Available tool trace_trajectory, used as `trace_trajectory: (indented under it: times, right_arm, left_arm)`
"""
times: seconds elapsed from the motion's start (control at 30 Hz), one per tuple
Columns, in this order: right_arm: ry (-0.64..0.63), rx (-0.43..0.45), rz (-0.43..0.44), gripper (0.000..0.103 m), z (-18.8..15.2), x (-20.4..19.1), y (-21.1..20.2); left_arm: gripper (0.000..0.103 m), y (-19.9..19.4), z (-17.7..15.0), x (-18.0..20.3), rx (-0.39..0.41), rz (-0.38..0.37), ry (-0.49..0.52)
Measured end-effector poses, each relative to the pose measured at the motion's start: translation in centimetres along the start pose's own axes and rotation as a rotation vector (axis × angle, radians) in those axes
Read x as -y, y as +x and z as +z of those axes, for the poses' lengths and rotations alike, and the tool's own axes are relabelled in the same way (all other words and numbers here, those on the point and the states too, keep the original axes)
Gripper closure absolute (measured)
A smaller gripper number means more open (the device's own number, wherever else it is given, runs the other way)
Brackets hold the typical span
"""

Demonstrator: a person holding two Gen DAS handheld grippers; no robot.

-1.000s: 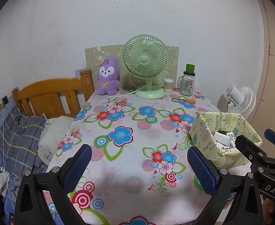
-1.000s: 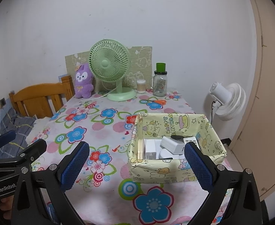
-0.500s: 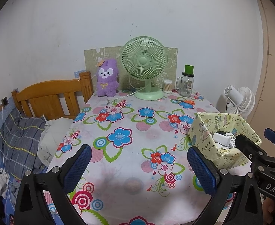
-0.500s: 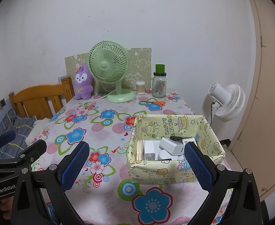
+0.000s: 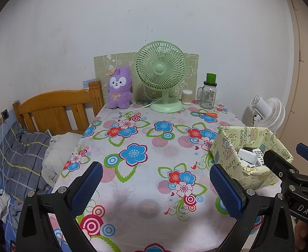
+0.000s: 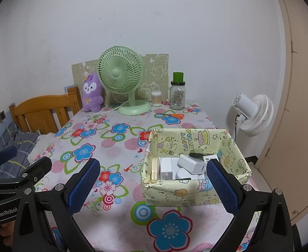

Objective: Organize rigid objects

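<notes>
A yellow paper-covered box (image 6: pixel 233 147) stands on the floral table near its right front corner; it also shows in the left wrist view (image 5: pixel 231 163). Inside lie several white rigid items, among them a white charger (image 6: pixel 192 163), a white box (image 6: pixel 166 167) and a black item (image 6: pixel 197 155). My left gripper (image 5: pixel 156 185) is open and empty over the table's front. My right gripper (image 6: pixel 153 185) is open and empty, in front of the box. Each gripper body shows at the edge of the other's view.
At the table's back stand a green fan (image 5: pixel 161 73), a purple plush (image 5: pixel 119 90), a jar with a green lid (image 5: pixel 209 92), a cotton-swab tub (image 5: pixel 187 97) and orange scissors (image 5: pixel 209 114). A wooden headboard (image 5: pixel 55 109) and bedding lie left; a white fan (image 6: pixel 252 113) right.
Both grippers have drawn back and risen slightly from the table, so the box and back-row objects look a bit farther. Both stay open and empty.
</notes>
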State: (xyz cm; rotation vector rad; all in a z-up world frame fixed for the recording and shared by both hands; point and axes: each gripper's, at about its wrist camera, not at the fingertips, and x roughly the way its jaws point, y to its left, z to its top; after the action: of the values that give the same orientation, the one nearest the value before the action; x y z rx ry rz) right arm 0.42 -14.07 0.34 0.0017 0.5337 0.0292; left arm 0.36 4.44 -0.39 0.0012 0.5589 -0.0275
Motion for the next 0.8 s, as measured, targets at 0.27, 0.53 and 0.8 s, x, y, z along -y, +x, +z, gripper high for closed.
trace_trajectory:
  times: [0.27, 0.53, 0.8]
  right_arm:
    - [0.002, -0.001, 0.001, 0.001, -0.03, 0.01, 0.04]
    - [0.002, -0.003, 0.001, 0.001, -0.01, 0.10, 0.12]
    - [0.004, -0.005, 0.003, 0.001, -0.04, 0.37, 0.32]
  left_arm:
    - [0.000, 0.07, -0.01, 0.04, -0.003, -0.001, 0.000]
    - [0.000, 0.14, -0.01, 0.04, -0.004, -0.002, 0.000]
    - [0.000, 0.17, -0.05, 0.01, -0.003, -0.002, 0.001]
